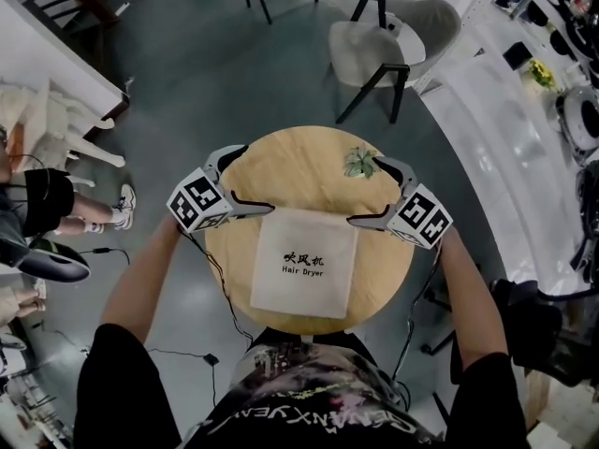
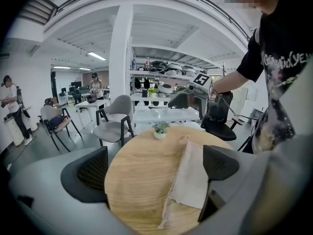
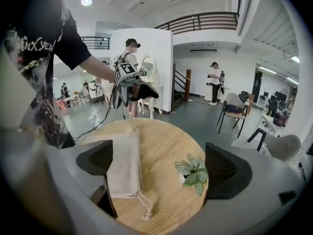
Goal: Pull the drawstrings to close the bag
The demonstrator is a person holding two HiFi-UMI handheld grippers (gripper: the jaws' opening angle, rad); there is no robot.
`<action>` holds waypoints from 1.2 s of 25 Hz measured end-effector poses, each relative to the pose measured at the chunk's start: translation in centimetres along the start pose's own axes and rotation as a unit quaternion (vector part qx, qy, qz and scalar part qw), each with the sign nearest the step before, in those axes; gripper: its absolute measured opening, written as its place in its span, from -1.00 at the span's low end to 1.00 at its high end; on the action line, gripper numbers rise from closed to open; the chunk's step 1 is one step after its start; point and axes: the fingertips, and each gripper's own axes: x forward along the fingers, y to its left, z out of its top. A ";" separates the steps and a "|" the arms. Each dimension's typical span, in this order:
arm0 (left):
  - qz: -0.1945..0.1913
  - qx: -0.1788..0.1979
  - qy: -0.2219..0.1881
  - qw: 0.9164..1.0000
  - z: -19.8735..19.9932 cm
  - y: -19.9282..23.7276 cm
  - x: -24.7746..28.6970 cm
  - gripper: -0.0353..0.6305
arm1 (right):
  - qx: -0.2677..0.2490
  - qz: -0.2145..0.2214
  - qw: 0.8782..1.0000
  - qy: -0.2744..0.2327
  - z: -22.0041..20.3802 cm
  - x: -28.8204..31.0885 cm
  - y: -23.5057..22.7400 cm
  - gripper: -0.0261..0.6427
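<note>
A beige drawstring bag point(image 1: 304, 262) printed "Hair Dryer" lies flat on the round wooden table point(image 1: 281, 171), its mouth edge away from me. My left gripper point(image 1: 251, 181) stands open at the bag's far left corner, my right gripper point(image 1: 369, 193) open at the far right corner. In the left gripper view the bag point(image 2: 193, 177) lies by the right-hand jaw of the open gripper point(image 2: 155, 168). From the right gripper view, the bag point(image 3: 122, 163) sits by the left-hand jaw of that gripper point(image 3: 161, 166), and a knotted drawstring point(image 3: 145, 207) trails loose from its corner. Neither gripper holds anything.
A small potted plant point(image 1: 360, 163) stands on the table's far right, close to the right gripper's outer jaw, also seen as the plant point(image 3: 193, 171). Chairs point(image 1: 384, 40) stand beyond the table. Cables point(image 1: 220, 297) hang to the floor at the left.
</note>
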 end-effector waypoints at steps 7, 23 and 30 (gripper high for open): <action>-0.005 -0.003 0.027 1.000 -3.4 0.0 1.1 0.87 | -0.012 0.016 0.999 0.043 -3.4 1.5 0.7 0.82; -0.034 0.012 0.094 0.995 -9.5 -0.5 3.6 0.87 | -0.005 0.052 0.992 0.111 -9.6 3.9 2.5 0.78; -0.051 0.016 0.136 0.989 -13.4 -0.3 5.1 0.87 | -0.005 0.059 0.989 0.137 -12.6 5.0 2.6 0.78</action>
